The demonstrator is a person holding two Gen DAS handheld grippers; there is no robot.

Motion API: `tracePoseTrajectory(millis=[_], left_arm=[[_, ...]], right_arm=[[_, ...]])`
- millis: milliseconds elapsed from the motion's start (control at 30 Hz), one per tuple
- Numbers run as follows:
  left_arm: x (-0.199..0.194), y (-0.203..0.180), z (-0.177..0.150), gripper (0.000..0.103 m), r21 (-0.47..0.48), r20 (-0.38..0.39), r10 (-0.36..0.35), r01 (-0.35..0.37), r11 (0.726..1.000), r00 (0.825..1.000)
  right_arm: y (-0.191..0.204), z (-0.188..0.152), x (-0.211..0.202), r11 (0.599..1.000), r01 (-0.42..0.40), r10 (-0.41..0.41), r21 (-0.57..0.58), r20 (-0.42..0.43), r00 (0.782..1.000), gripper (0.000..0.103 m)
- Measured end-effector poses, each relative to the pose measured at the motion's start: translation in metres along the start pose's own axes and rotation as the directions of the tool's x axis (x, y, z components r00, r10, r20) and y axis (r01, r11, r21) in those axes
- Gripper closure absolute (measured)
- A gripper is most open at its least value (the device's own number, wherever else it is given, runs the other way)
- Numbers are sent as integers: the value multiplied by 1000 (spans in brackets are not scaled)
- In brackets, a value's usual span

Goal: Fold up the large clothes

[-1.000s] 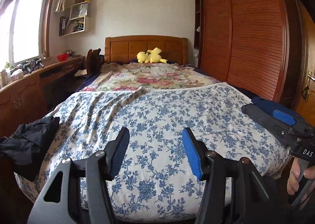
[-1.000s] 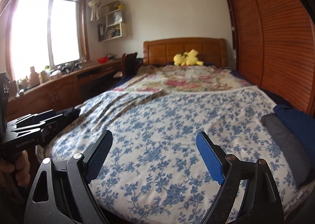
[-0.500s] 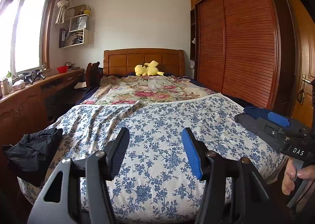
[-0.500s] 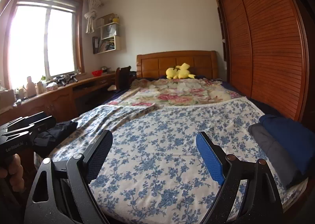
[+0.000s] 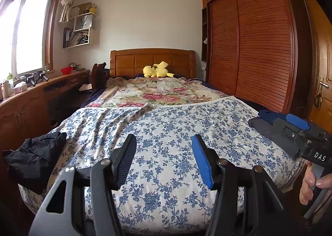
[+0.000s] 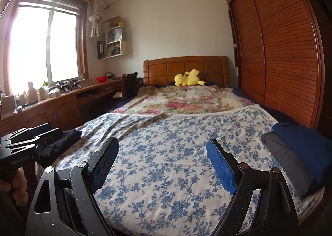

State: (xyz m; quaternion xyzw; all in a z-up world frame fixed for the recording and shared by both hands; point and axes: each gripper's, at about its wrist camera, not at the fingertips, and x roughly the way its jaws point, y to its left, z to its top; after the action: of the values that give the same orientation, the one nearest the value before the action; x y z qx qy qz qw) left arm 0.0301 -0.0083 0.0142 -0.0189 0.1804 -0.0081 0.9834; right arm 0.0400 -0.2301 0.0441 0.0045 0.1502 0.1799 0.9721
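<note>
A crumpled black garment [image 5: 34,161] lies at the near left corner of the bed, partly hanging over its edge; in the right wrist view only a dark strip of the black garment [image 6: 66,140] shows behind the other tool. Folded grey clothes [image 6: 288,163] and folded dark blue clothes [image 6: 307,144] are stacked at the near right edge. My left gripper [image 5: 164,159] hovers open over the foot of the blue-flowered bedspread [image 5: 166,132], holding nothing. My right gripper [image 6: 161,163] stands wide open above the same spread, also with nothing in it.
A yellow plush toy [image 5: 156,72] sits by the wooden headboard, on a pink-flowered quilt [image 5: 157,93]. A long wooden desk [image 6: 62,101] with small items runs under the window at left. A slatted wardrobe [image 5: 259,49] lines the right wall. A hand [image 5: 313,184] grips the right tool.
Both views have tilted upward, so more ceiling shows and the bed sits lower in frame. Neither gripper's jaws have changed and nothing has been picked up.
</note>
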Motion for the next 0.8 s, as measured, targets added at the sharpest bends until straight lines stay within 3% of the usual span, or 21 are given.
tracePoseTrajectory(millis=[800], left_arm=[[0,5,-6,48,-5,-4,7,-7,1000,1000]], right_arm=[[-6,-6,3,1000,0,0,-2,-10,1000,15]])
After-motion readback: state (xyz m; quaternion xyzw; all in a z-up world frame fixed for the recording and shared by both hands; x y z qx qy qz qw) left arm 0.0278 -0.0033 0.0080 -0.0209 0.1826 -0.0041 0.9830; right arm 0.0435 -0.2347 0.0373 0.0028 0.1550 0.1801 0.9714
